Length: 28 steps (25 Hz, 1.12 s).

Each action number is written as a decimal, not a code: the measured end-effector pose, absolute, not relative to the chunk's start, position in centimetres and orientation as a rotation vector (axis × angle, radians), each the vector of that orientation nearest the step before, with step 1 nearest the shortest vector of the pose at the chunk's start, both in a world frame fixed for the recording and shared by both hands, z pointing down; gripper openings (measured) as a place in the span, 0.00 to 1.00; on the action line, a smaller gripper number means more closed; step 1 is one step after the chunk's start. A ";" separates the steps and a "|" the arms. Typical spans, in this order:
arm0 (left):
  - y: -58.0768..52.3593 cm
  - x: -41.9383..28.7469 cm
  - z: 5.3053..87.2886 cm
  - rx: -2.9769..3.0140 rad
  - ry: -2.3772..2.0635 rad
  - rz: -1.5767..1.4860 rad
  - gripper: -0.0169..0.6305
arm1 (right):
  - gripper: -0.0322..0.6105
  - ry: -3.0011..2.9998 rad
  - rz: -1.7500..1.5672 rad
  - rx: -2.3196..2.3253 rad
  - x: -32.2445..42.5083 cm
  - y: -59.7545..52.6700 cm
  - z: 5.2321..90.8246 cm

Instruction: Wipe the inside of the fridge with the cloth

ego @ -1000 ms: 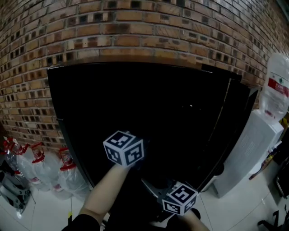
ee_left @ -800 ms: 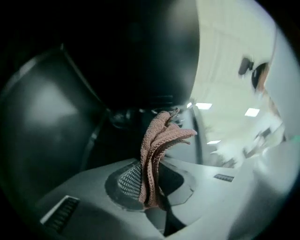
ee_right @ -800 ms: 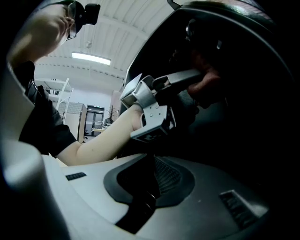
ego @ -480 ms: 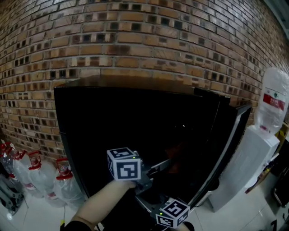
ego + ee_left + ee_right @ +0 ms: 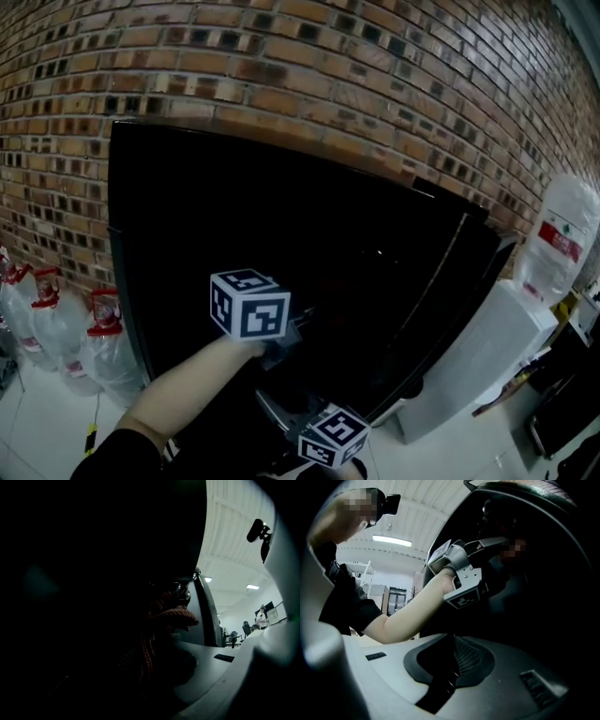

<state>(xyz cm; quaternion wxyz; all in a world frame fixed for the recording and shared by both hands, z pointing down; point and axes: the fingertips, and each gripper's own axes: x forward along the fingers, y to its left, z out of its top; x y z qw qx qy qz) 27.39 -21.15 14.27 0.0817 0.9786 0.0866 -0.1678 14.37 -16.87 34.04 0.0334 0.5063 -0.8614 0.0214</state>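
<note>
Left gripper (image 5: pixel 157 644) is clamped on a reddish-brown knitted cloth (image 5: pixel 174 617) inside the dark fridge (image 5: pixel 281 206). Right gripper (image 5: pixel 451 663) sits lower, jaws together on nothing.

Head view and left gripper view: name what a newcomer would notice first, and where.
A big black fridge fills the middle of the head view against a brick wall, its inside almost pitch dark. The left gripper, with its white marker cube, reaches into that darkness with a reddish knitted cloth pinched in its jaws. A white water dispenser stands to the fridge's right.
</note>
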 end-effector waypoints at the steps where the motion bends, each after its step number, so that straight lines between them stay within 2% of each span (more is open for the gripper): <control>1: -21.6 27.6 14.2 2.932 0.239 -0.494 0.12 | 0.12 -2.651 0.065 1.557 14.3 -16.8 34.0; 16: -27.7 30.5 14.1 3.055 -0.081 -0.429 0.12 | 0.12 -2.663 0.060 1.543 14.5 -16.7 33.9; 28: -34.0 33.1 14.9 2.961 -0.132 -0.457 0.12 | 0.12 -2.674 0.089 1.513 14.3 -17.4 34.7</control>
